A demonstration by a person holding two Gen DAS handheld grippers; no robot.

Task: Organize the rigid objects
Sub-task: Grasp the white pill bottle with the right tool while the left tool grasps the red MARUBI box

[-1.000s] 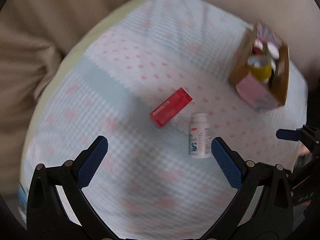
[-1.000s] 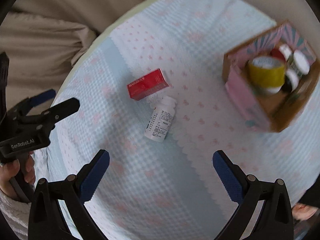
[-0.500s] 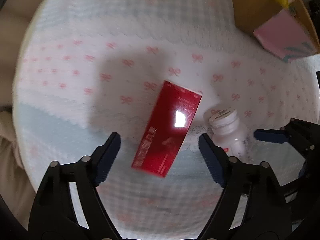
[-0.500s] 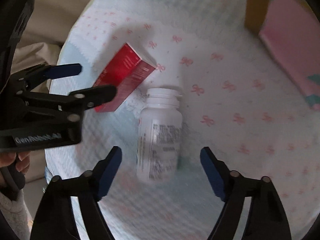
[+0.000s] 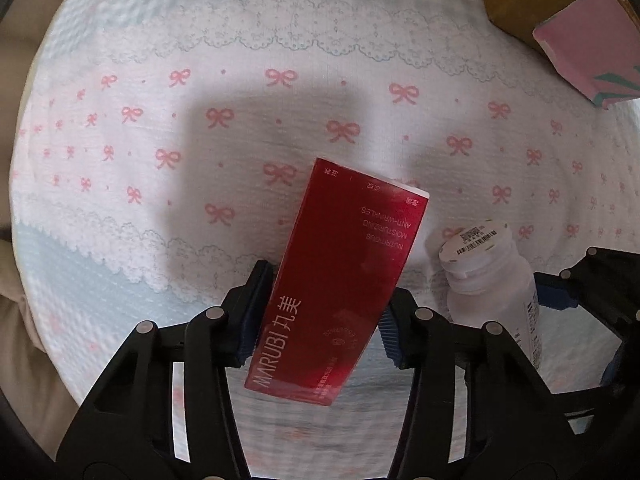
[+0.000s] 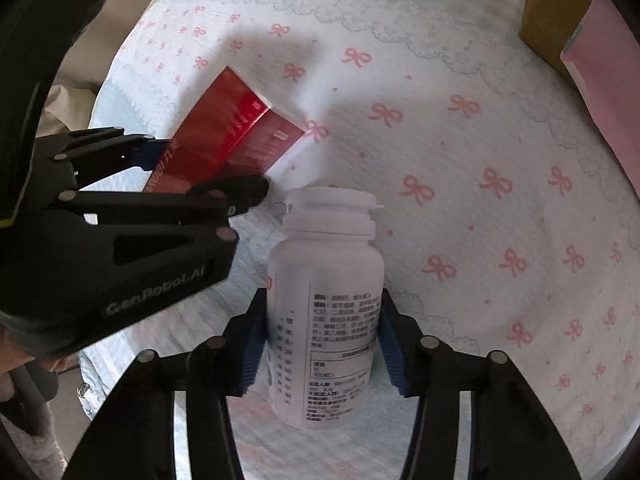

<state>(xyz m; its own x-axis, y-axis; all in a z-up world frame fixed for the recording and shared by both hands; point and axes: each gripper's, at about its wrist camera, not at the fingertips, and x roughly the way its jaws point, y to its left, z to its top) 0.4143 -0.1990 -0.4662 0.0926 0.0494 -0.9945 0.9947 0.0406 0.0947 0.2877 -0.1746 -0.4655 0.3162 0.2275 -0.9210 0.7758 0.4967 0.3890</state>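
A red carton (image 5: 340,280) lies on the bow-patterned cloth, and my left gripper (image 5: 320,320) is shut on its lower half, blue pads against both long sides. A white pill bottle (image 6: 326,308) lies just right of the carton, and my right gripper (image 6: 322,344) is shut on its labelled body, cap pointing away. The bottle also shows in the left wrist view (image 5: 492,284), with the right gripper's fingers (image 5: 560,296) around it. The carton (image 6: 236,136) and the left gripper (image 6: 200,172) show at the left of the right wrist view.
A cardboard box with pink printed sides (image 5: 568,28) stands at the far right on the cloth; it also shows in the right wrist view (image 6: 576,28). The cloth-covered round table (image 5: 240,80) drops off at the left onto beige upholstery (image 5: 16,320).
Both grippers came down from above the table onto the objects and closed: the left on the red carton, the right on the white bottle. Half a second ago both were still open around them.
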